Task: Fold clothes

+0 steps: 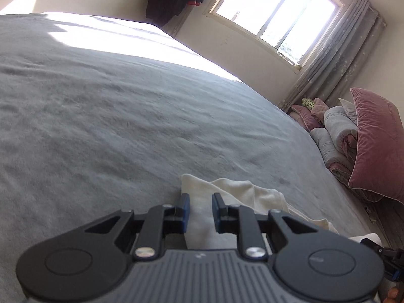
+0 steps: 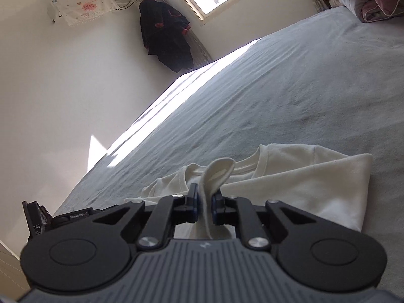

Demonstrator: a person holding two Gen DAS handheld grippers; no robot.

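Note:
A cream white shirt (image 2: 298, 179) lies partly folded on the grey bed (image 2: 277, 88), collar facing the camera. My right gripper (image 2: 205, 198) is shut on a fold of the shirt's cloth, which sticks up between the fingers. In the left wrist view the same shirt (image 1: 242, 192) lies just ahead of my left gripper (image 1: 200, 200). The left jaws stand apart with the shirt's edge between and below them, not pinched. The right gripper's body (image 1: 388, 260) shows at the lower right edge.
Pink and grey pillows and rolled bedding (image 1: 353, 136) are piled at the bed's head. A window (image 1: 275, 7) with grey curtain lets sun onto the far bed edge. Dark clothes (image 2: 166, 35) hang in the corner. The left gripper's body (image 2: 40, 219) sits at lower left.

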